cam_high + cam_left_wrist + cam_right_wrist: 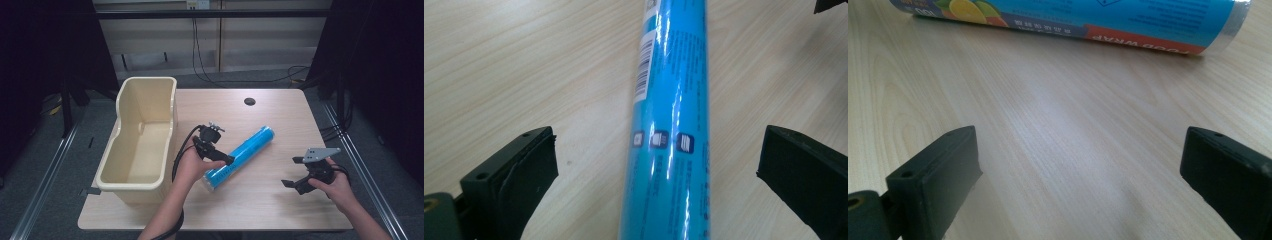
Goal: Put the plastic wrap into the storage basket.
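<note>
Blue roll of food wrap lies mid-frame between the spread jaws of the left gripper, ready for grasping; the right gripper waits released.

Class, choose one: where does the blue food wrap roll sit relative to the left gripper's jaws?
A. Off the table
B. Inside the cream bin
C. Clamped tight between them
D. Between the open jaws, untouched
D: in the left gripper view the blue food wrap roll lies on the table between the left gripper's wide-open jaws, with gaps either side.

Roll right of bin
</note>
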The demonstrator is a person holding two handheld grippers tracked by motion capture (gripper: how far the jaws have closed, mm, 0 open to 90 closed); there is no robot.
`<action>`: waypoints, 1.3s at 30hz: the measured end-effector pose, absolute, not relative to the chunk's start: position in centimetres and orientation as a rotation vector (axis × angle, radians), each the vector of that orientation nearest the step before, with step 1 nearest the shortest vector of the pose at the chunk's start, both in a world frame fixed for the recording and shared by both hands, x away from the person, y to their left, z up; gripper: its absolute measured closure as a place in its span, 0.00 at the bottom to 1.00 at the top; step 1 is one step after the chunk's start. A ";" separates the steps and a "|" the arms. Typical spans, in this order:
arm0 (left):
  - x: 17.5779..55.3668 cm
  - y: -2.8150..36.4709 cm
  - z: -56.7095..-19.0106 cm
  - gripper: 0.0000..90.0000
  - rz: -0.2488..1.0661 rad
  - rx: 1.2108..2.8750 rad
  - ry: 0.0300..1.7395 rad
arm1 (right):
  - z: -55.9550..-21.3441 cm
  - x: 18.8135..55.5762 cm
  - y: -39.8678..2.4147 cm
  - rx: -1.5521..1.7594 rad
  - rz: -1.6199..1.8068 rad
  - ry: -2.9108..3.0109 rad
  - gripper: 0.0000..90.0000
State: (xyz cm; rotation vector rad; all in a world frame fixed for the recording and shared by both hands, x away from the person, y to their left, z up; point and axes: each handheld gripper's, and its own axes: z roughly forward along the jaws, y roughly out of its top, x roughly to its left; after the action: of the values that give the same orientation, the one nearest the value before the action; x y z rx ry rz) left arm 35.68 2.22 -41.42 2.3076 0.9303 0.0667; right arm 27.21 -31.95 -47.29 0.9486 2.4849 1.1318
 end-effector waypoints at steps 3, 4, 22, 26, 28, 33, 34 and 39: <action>35.9 1.8 -41.4 0.03 0.071 2.324 0.917 | -47.3 27.2 -32.0 0.952 1.136 2.486 0.03; 36.0 1.5 -41.3 0.03 0.085 2.326 0.911 | -47.3 27.1 -32.1 0.957 1.135 2.482 0.03; 38.3 -1.2 -42.8 0.20 0.023 2.394 0.902 | -47.4 27.0 -32.6 0.971 1.142 2.479 0.03; 38.6 -1.7 -43.1 0.21 0.014 2.398 0.919 | -47.4 27.0 -32.6 0.972 1.143 2.476 0.03; 38.8 -1.9 -43.1 0.21 0.002 2.406 0.916 | -47.3 27.0 -32.6 0.972 1.142 2.476 0.03; 39.2 -2.5 -43.5 0.21 -0.022 2.418 0.932 | -47.3 27.1 -32.5 0.967 1.139 2.479 0.03; 39.3 -2.7 -43.5 0.21 -0.025 2.430 0.932 | -47.3 27.1 -32.5 0.968 1.145 2.476 0.03; 39.6 -3.2 -43.6 0.20 -0.038 2.449 0.941 | -47.3 27.2 -32.6 0.967 1.148 2.481 0.03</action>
State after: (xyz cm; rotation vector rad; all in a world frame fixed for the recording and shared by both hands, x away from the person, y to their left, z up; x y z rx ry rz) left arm 39.55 -3.16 -43.60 2.4495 0.9405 -0.0383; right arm 27.15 -32.55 -47.34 0.9675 2.4809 1.1478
